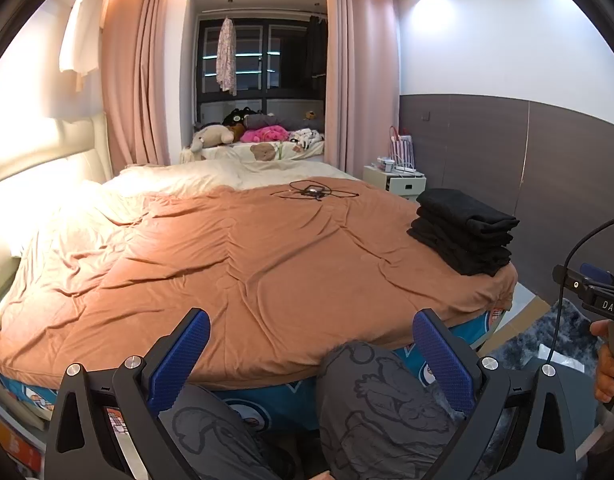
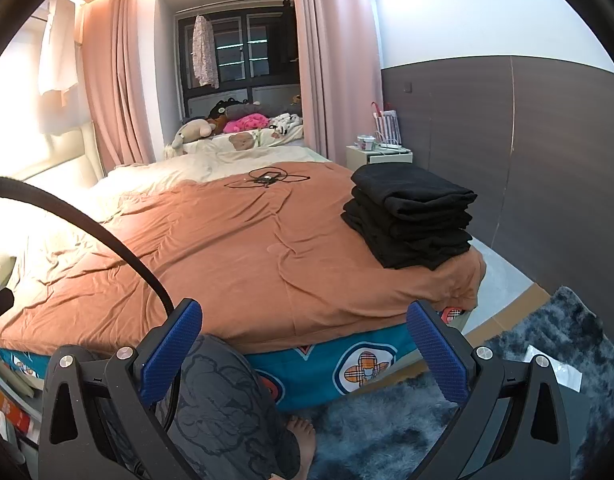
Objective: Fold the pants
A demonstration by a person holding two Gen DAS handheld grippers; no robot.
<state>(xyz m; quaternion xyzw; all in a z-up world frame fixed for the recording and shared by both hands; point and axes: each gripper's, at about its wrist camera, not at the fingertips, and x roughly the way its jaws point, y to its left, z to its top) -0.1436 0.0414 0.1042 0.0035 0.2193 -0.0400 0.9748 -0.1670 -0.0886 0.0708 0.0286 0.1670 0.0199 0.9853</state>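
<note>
Black folded pants (image 2: 409,216) stacked far right on bed (image 2: 243,248), both tongs (image 1: 311,354) (image 2: 303,344) wide, empty.

Bed (image 2: 107,216) covered by rumpled orange-brown blanket (image 2: 235,264), cream bedding beyond. Stack of folded black pants (image 2: 411,216) sits at its right corner. Tangle of black cable (image 2: 267,178) lies near the blanket's far edge.

We see a stack of folded pants (image 2: 411,216) at the right of the frame, a matt black knit-looking cloth. The bed cover (image 2: 235,248) is soft, matt rust-brown cloth, creased all over. Each tool, left (image 1: 311,354) and right (image 2: 305,344), has 2 fingers faced with rough, textured blue pads (image 2: 171,354) on matt black plastic arms with shiny metal bolts. At the lower right the rug (image 2: 519,364) is shaggy grey-blue pile.
</note>
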